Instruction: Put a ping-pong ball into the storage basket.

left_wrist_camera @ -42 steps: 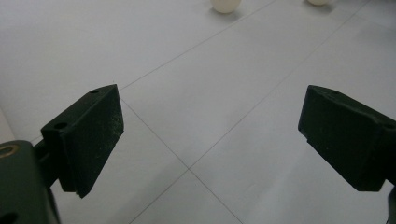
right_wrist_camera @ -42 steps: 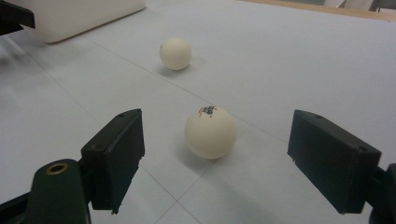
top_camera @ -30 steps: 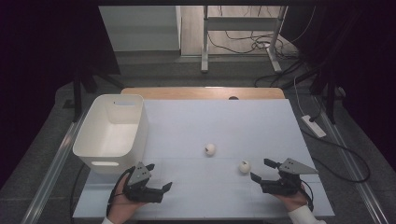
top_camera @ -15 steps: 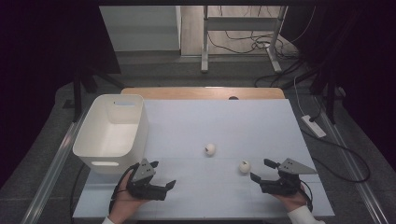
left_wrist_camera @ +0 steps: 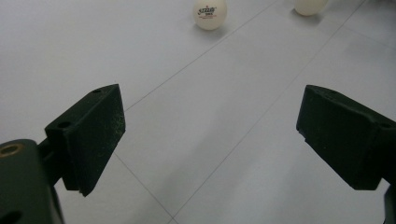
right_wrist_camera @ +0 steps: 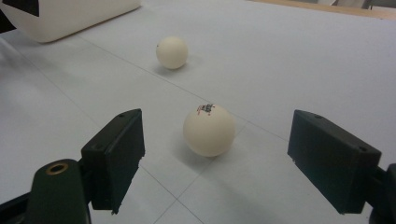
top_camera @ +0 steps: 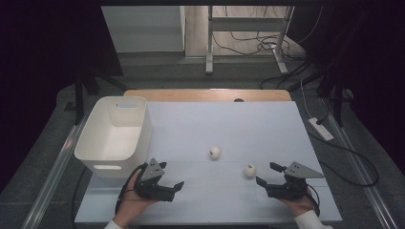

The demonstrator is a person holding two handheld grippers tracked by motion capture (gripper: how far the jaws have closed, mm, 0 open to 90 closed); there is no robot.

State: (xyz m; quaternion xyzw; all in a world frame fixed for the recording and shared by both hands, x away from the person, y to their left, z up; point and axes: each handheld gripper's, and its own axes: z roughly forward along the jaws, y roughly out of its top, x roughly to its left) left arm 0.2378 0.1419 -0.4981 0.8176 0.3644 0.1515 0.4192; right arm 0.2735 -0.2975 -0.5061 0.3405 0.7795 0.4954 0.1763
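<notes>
Two white ping-pong balls lie on the white table point(top_camera: 224, 121). One ball point(top_camera: 214, 152) rests near the middle and shows far ahead in the left gripper view point(left_wrist_camera: 210, 13). The other ball point(top_camera: 250, 170) sits just left of my right gripper point(top_camera: 267, 173), which is open. In the right gripper view this printed ball point(right_wrist_camera: 208, 129) lies on the table just ahead of the wide-open jaws of my right gripper point(right_wrist_camera: 215, 158), touching neither. My left gripper point(top_camera: 171, 175) is open over bare table near the front left, nothing between its jaws point(left_wrist_camera: 210, 135).
A white plastic bin point(top_camera: 114, 133) stands at the table's left side, just behind the left hand; its corner shows in the right gripper view point(right_wrist_camera: 70, 14). The table's front edge runs just below both hands. A power strip point(top_camera: 321, 129) lies off the right edge.
My left gripper has shifted a little to the right and forward and turned slightly. The right gripper and both balls have stayed put.
</notes>
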